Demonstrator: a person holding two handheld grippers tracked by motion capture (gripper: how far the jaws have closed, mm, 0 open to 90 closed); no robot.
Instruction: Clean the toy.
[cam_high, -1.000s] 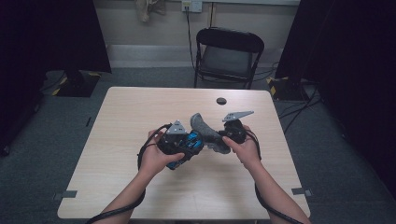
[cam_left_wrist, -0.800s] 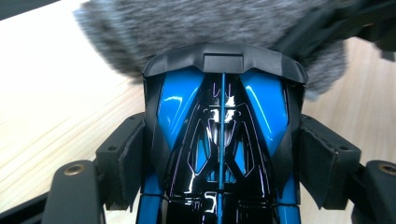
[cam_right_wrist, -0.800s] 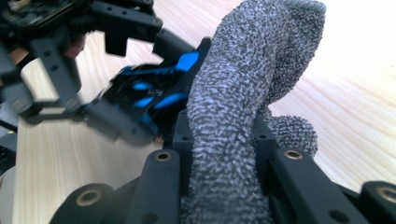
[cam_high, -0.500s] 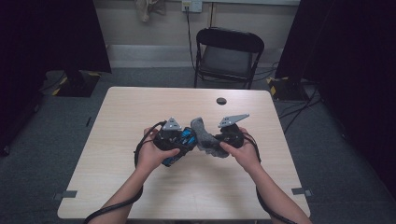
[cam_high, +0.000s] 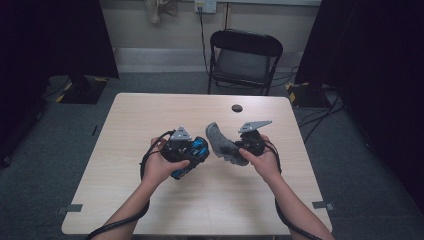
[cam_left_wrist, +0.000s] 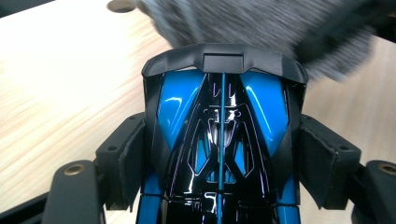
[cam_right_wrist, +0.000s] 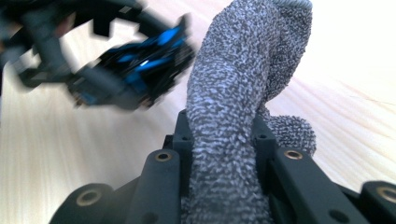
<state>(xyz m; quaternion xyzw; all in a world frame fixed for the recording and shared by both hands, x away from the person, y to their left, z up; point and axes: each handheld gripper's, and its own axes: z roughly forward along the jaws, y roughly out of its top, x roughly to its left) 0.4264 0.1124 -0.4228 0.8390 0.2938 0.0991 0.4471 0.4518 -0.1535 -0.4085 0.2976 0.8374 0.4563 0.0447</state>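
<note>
Gripping a glossy blue-and-black plastic toy car (cam_left_wrist: 222, 135) by its sides, the left gripper (cam_high: 186, 148) holds it just above the pale wooden table (cam_high: 125, 150). To its right, the right gripper (cam_high: 248, 142) is clamped on a fuzzy grey knitted sock (cam_right_wrist: 233, 116), raised near the car's end.

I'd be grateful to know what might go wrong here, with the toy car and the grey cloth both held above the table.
The left tongs pinch the glossy blue-and-black toy car by its smooth sides, so it might slip. The right tongs grip only a bunched fold of the grey cloth; wiping could tug it loose.
</note>
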